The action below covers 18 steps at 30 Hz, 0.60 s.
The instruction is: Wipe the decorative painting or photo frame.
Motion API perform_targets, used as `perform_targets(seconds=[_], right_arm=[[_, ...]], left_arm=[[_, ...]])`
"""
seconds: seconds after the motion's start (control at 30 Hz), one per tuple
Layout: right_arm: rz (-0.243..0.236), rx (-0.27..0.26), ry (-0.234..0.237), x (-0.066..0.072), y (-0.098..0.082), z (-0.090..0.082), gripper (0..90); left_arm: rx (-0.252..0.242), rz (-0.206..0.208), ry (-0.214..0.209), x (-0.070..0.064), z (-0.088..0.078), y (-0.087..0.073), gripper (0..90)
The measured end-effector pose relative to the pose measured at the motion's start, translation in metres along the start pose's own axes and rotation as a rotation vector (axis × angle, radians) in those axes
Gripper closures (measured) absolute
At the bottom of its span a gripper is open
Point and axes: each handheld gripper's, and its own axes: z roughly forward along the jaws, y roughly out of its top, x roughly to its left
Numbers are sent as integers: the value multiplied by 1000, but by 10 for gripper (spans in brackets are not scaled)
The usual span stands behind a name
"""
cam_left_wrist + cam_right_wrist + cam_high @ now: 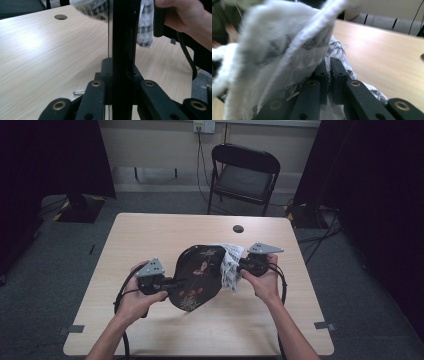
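Observation:
A black lacquered tray (197,276) with flower patterns is held tilted above the wooden table (150,235). My left gripper (170,284) is shut on its left rim; in the left gripper view the tray's edge (123,50) stands upright between the jaws. A white cloth with a black pattern (231,265) lies against the tray's right side. My right gripper (241,266) is shut on that cloth, which bunches over its jaws as cloth (282,50) in the right gripper view. The cloth (145,27) and the person's right hand (185,15) appear beyond the tray.
A round cable hole (238,228) sits near the table's far edge. A black folding chair (243,176) stands behind the table. A small metal ring (79,92) lies on the tabletop below the tray. Dark curtains flank both sides.

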Motion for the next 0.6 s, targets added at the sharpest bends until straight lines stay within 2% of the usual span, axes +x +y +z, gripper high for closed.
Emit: perform_targets(seconds=[0.07, 0.17, 0.27, 0.6], right_arm=[[-19, -31, -26, 2, 4, -4, 861], [-24, -32, -27, 4, 4, -4, 862], [-16, 1, -9, 2, -1, 0, 862], [-10, 74, -8, 2, -14, 15, 862]], left_arm=[[2, 0, 0, 0, 0, 0, 808], [1, -3, 3, -1, 0, 0, 808], [-1, -5, 6, -1, 0, 0, 808], [-3, -7, 4, 0, -1, -1, 808]])
